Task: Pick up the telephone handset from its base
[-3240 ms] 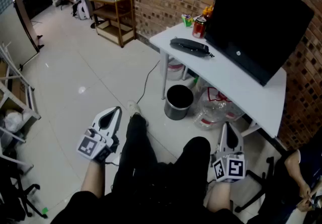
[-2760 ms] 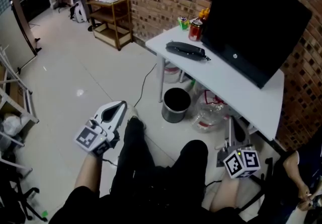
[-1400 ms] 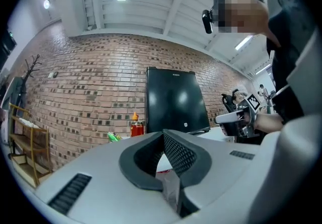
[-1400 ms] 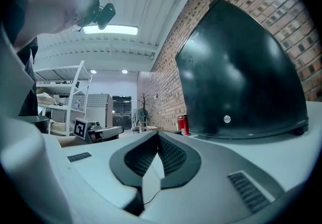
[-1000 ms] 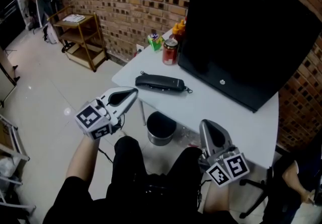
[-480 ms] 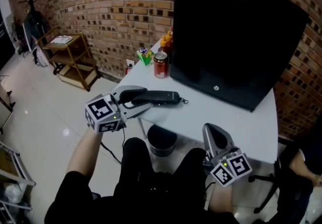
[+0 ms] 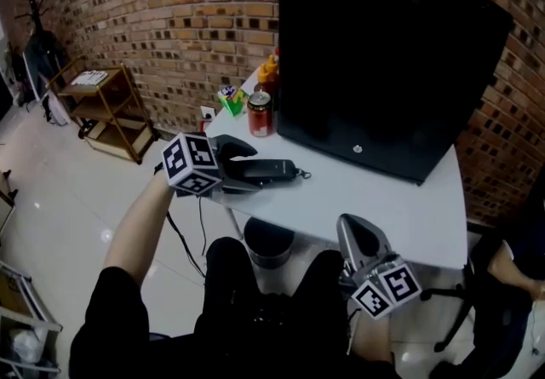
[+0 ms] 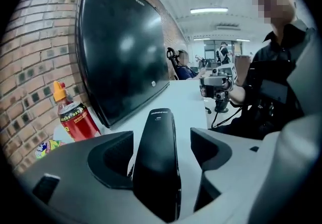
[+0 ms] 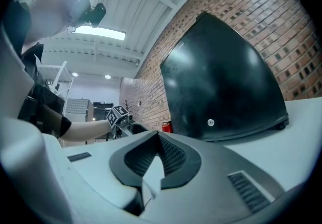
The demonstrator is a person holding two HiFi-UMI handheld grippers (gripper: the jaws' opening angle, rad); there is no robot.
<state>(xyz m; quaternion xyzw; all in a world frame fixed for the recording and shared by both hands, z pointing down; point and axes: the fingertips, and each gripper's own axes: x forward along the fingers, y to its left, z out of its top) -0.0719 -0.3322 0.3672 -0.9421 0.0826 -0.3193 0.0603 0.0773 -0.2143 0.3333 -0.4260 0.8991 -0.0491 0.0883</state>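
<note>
While the jaws of my left gripper (image 7: 247,166) are opening around it, item one, the telephone handset (image 8: 158,167), black, lies flat on the white bench (image 7: 387,198) near its left edge, with a pad on each side and neither pressing it. Item two: red can (image 7: 259,114), upright, just beyond the handset, beside a yellow-capped bottle (image 7: 269,71). Item three: large black monitor (image 7: 383,54), standing behind. Item four: my right gripper (image 7: 351,229), low at the bench's near edge, jaws closed together, holding nothing.

Black handset (image 8: 156,167) on a white table (image 7: 383,198) — red can (image 7: 259,114), brown brick wall (image 7: 170,11).
</note>
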